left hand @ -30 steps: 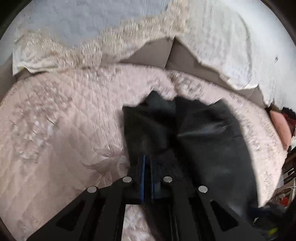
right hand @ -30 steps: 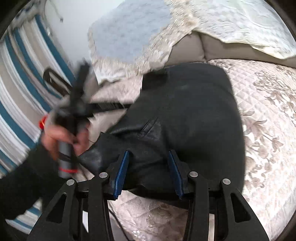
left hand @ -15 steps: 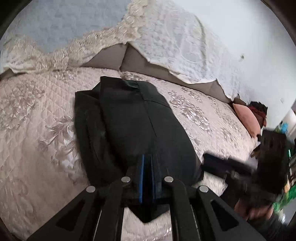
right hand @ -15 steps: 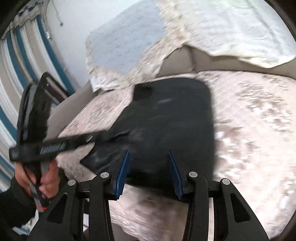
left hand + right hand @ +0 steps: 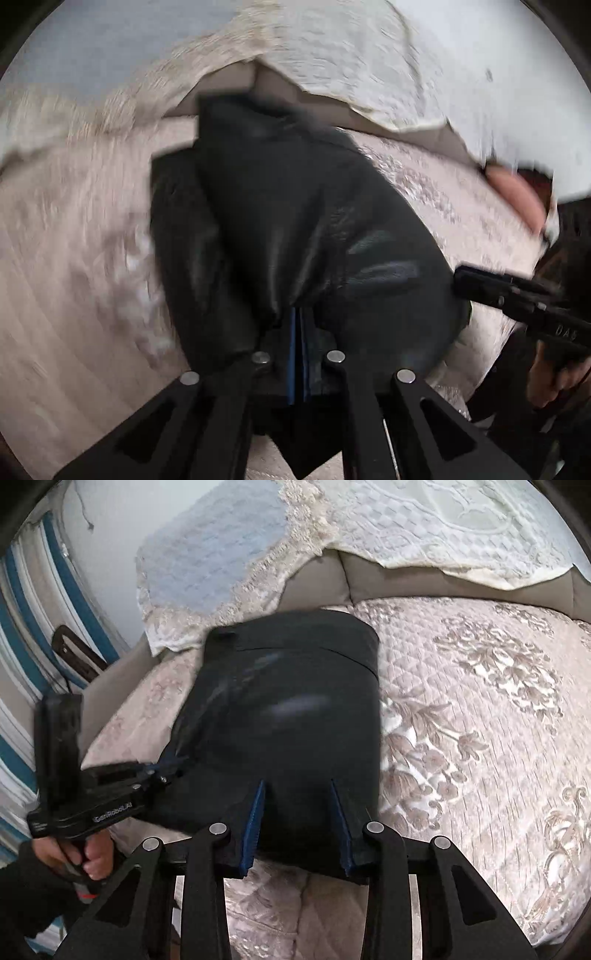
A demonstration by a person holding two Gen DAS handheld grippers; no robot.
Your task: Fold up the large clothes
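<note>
Lying partly folded on the quilted sofa cover (image 5: 480, 709): black leather jacket (image 5: 295, 716). Hem pinched by left gripper (image 5: 298, 332); right gripper (image 5: 299, 823), jaws just closing, straddles hem. Further folding judged outstanding.

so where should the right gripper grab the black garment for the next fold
Take the near hem of the black garment, at the corner on the bare side away from the left gripper, which is already shut on the other end of that edge. Come in low from the sofa's front, over the quilted cover. The right gripper, its jaws just closing, already straddles that hem.
</note>
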